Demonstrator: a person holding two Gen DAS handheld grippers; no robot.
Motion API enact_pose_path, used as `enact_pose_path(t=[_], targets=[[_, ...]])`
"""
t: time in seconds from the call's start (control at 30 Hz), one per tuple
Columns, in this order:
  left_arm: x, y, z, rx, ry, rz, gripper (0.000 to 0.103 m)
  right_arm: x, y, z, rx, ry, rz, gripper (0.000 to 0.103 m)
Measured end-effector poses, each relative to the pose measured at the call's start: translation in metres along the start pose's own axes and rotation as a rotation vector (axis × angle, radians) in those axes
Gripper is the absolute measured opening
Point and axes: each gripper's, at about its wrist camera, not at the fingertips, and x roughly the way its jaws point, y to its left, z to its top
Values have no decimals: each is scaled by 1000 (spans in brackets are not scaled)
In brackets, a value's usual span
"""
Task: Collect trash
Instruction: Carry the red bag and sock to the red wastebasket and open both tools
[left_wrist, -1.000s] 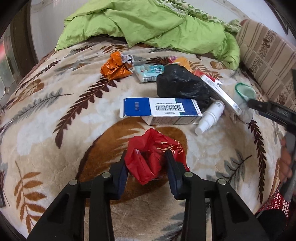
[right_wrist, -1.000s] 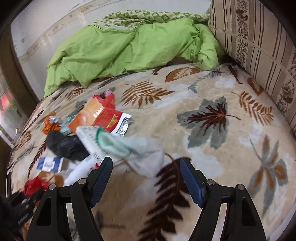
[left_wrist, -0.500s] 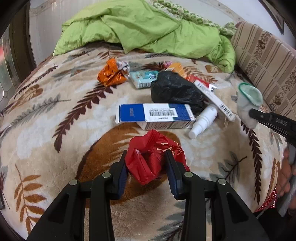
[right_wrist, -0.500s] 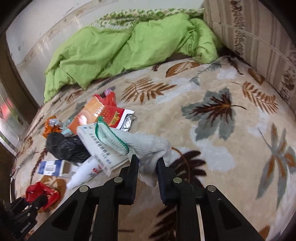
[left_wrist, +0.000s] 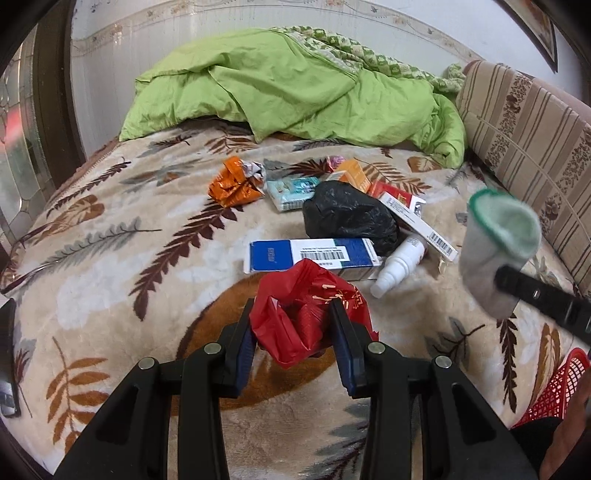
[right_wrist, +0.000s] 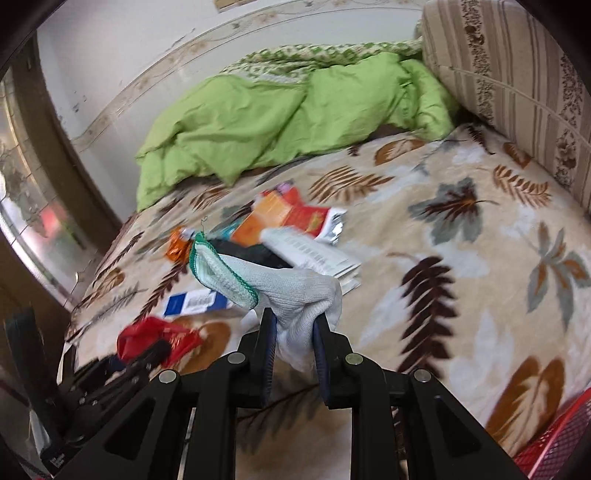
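My left gripper (left_wrist: 293, 317) is shut on a crumpled red plastic bag (left_wrist: 306, 317), held just above the leaf-patterned blanket (left_wrist: 110, 258). My right gripper (right_wrist: 295, 325) is shut on a white knit glove (right_wrist: 291, 291) with a green-edged cuff, lifted off the bed; the same glove (left_wrist: 498, 243) hangs at the right of the left wrist view. Loose trash lies behind: a blue-and-white box (left_wrist: 314, 254), a black bag (left_wrist: 347, 218), a white spray bottle (left_wrist: 399, 266), an orange wrapper (left_wrist: 232, 184), a teal packet (left_wrist: 295, 190), a long white carton (left_wrist: 417, 221) and orange-red packets (right_wrist: 284, 214).
A rumpled green quilt (left_wrist: 295, 92) lies at the head of the bed. A striped cushion (left_wrist: 528, 140) lines the right side. A red mesh basket (left_wrist: 550, 391) sits at the bed's near right edge. A dark flat object (left_wrist: 7, 354) rests at the left edge.
My right gripper closed on the white glove and lifted it off the bed, moving towards the near side. The left gripper rose slightly, still holding the red bag.
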Motion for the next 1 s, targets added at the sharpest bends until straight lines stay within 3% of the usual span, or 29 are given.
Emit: enact_pose_path(t=[0.5,1.0], targets=[[-6,-3,-1,31,-36,59,36,5,3,-2,-12,-4,35,20],[-8,-7,-1,46,-44,67,36,5,2,-2,-4,-5,35,20]])
